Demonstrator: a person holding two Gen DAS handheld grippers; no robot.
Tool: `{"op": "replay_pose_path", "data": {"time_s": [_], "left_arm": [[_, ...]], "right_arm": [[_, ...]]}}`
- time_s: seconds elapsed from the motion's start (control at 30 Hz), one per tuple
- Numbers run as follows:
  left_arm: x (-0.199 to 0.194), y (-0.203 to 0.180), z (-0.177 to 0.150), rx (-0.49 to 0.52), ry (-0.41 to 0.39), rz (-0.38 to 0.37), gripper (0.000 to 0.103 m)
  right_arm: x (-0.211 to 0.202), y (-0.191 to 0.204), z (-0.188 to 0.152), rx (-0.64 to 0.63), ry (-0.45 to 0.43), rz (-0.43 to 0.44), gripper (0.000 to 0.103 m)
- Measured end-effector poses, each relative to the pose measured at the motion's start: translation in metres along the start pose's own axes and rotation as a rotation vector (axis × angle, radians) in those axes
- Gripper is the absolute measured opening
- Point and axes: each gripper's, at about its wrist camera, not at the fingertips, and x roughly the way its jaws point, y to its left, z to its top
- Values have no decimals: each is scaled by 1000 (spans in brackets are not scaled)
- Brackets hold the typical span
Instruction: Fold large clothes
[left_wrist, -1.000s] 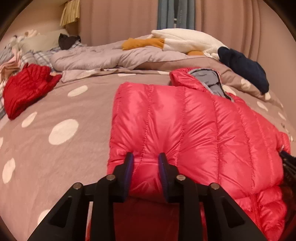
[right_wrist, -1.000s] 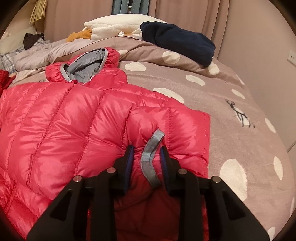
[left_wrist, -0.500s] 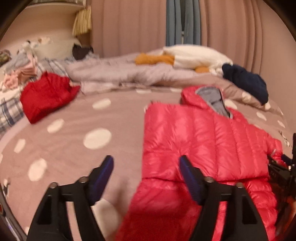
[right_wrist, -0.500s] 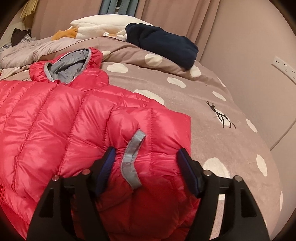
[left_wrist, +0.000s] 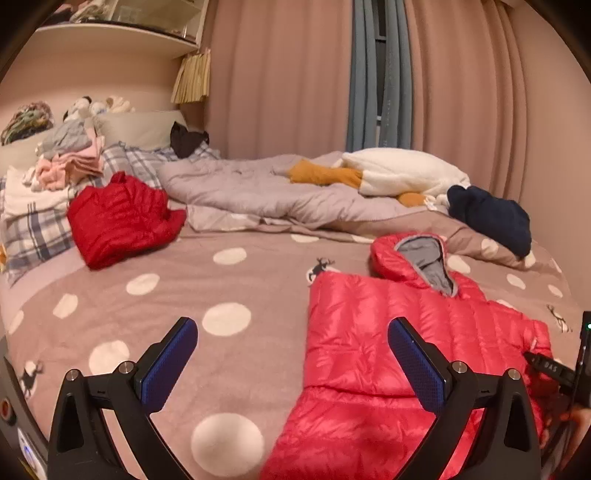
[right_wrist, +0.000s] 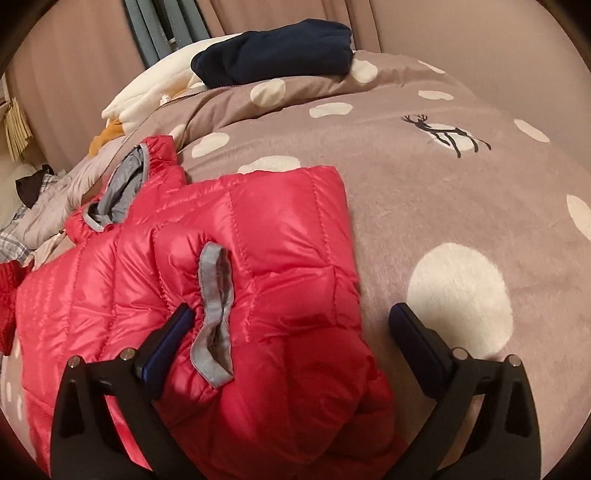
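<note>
A shiny pink-red puffer jacket (left_wrist: 354, 332) (right_wrist: 277, 221) with a grey-lined hood (left_wrist: 428, 258) (right_wrist: 125, 184) lies flat on the dotted bedspread (left_wrist: 184, 277). Its sides are folded in. My left gripper (left_wrist: 291, 328) hovers above the jacket's left edge, jaws still opening wide and gripping nothing. My right gripper (right_wrist: 291, 310) is also opening, above the folded-in sleeve. The sleeve's grey cuff trim (right_wrist: 216, 314) lies beside the left pad. Its pads do not press on the fabric.
A folded red jacket (left_wrist: 118, 218) lies at the far left beside a clothes pile (left_wrist: 70, 166) on plaid pillows. A grey duvet (left_wrist: 258, 192), a white and mustard plush (left_wrist: 399, 173) and a navy garment (left_wrist: 491, 221) (right_wrist: 273, 55) line the far edge under the curtains.
Both grippers went from shut on the jacket to wide open and let it go. The left one pulled back and rose. The right one rolled and shifted right.
</note>
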Motion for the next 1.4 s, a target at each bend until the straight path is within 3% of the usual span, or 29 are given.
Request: {"op": "replay_pose_path", "data": {"time_s": [0.1, 0.23, 0.3, 0.4, 0.47, 0.63, 0.73, 0.9, 1.07, 1.13, 1.17, 1.2, 1.3, 1.4], "left_arm": [[2, 6, 6, -32, 17, -32, 102], [9, 15, 16, -21, 13, -24, 102], [19, 25, 23, -26, 27, -11, 102], [33, 47, 34, -87, 43, 37, 102], [40, 63, 38, -146, 45, 36, 102], [70, 94, 50, -223, 107, -2, 102], [86, 110, 49, -226, 130, 48, 102], [102, 137, 46, -299, 174, 44, 102], [120, 156, 42, -304, 196, 94, 102], [124, 158, 40, -281, 201, 142, 102], [124, 159, 39, -277, 201, 148, 102], [124, 159, 38, -274, 211, 154, 102], [117, 156, 37, -260, 202, 172, 102], [108, 148, 39, -240, 200, 146, 102]], "right_arm": [[-9, 10, 6, -30, 28, 29, 103], [-33, 36, 34, -120, -39, 103, 103], [-37, 55, 57, -128, -34, 129, 103], [-38, 93, 96, -168, -51, 248, 103], [-31, 125, 119, -226, -63, 255, 103], [28, 196, 165, -389, -23, 175, 101], [67, 213, 184, -349, 25, 188, 99], [135, 233, 208, -226, 133, 189, 89], [189, 244, 208, -111, 189, 195, 86], [206, 252, 200, -165, 194, 98, 67], [216, 254, 191, -184, 208, 84, 44], [219, 252, 186, -174, 213, 80, 30], [204, 250, 177, -151, 142, 86, 16], [154, 249, 183, -155, 50, 165, 14]]}}
